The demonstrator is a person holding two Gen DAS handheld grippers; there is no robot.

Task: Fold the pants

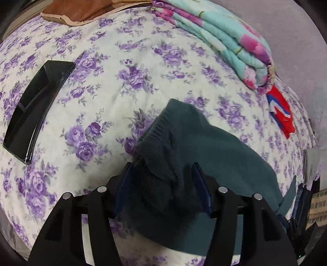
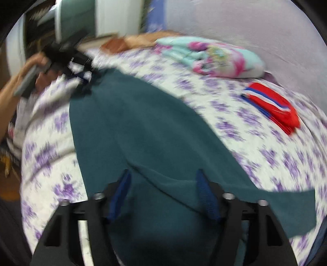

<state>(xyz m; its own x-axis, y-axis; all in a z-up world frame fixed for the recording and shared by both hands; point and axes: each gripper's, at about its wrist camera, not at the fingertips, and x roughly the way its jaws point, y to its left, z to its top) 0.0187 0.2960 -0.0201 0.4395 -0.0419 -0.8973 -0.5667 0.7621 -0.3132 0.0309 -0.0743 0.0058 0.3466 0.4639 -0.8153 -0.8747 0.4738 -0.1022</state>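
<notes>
Dark teal pants [image 2: 143,126] lie stretched across a bed with a purple flowered sheet [image 1: 114,86]. In the left wrist view my left gripper [image 1: 163,174] has its blue-padded jaws wide apart with the ribbed waistband end of the pants [image 1: 163,139] bunched between them. In the blurred right wrist view my right gripper [image 2: 163,180] also stands wide apart over the other end of the pants, with cloth between the pads. The left gripper also shows in the right wrist view [image 2: 67,57], held by a hand at the pants' far end.
A black phone-like slab [image 1: 38,108] lies on the sheet at left. A folded turquoise and pink quilt [image 1: 224,41] sits at the back right. A red, white and blue folded cloth [image 1: 280,110] lies right of the pants. A brown cushion [image 1: 81,10] is at the far edge.
</notes>
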